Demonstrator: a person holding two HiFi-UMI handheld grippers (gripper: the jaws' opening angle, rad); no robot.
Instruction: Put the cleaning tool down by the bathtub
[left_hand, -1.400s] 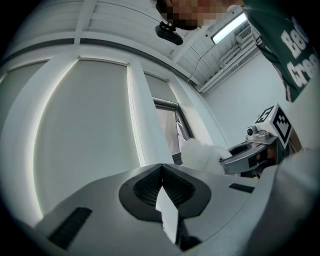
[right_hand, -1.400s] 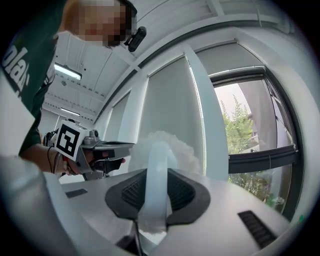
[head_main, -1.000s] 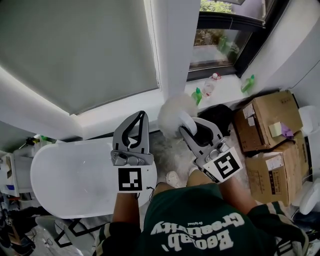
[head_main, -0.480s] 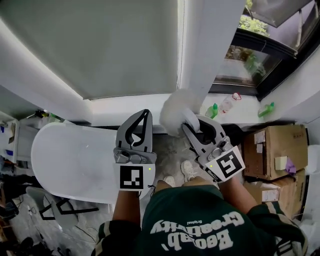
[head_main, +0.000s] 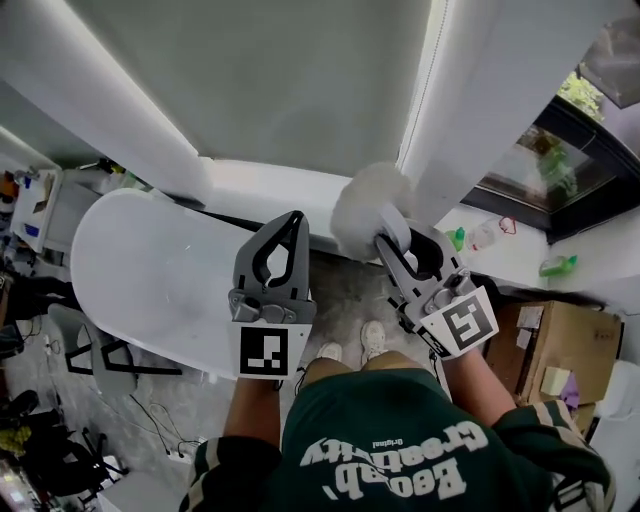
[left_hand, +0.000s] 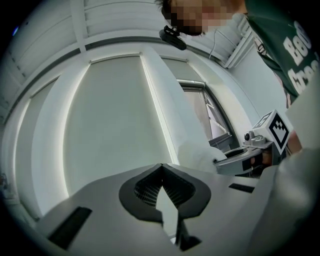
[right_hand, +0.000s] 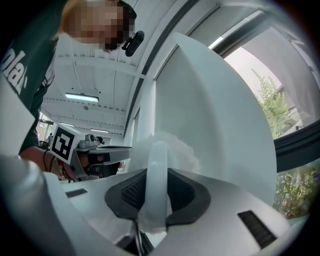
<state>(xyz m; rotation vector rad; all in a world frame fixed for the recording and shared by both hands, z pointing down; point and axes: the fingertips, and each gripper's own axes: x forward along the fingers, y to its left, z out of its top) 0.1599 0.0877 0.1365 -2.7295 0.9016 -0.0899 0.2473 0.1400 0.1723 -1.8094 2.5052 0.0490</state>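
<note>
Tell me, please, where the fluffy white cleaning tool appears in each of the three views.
Head view: the cleaning tool is just above centre, in the right gripper.
Left gripper view: it is right of centre and low, in front of that gripper.
Right gripper view: it is at bottom centre, its handle clamped between the jaws.
Shared landmark: the white window pillar behind it.

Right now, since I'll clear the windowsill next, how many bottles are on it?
3: a green bottle at the left, a clear bottle beside it, a second green bottle farther right. More may be hidden.
</note>
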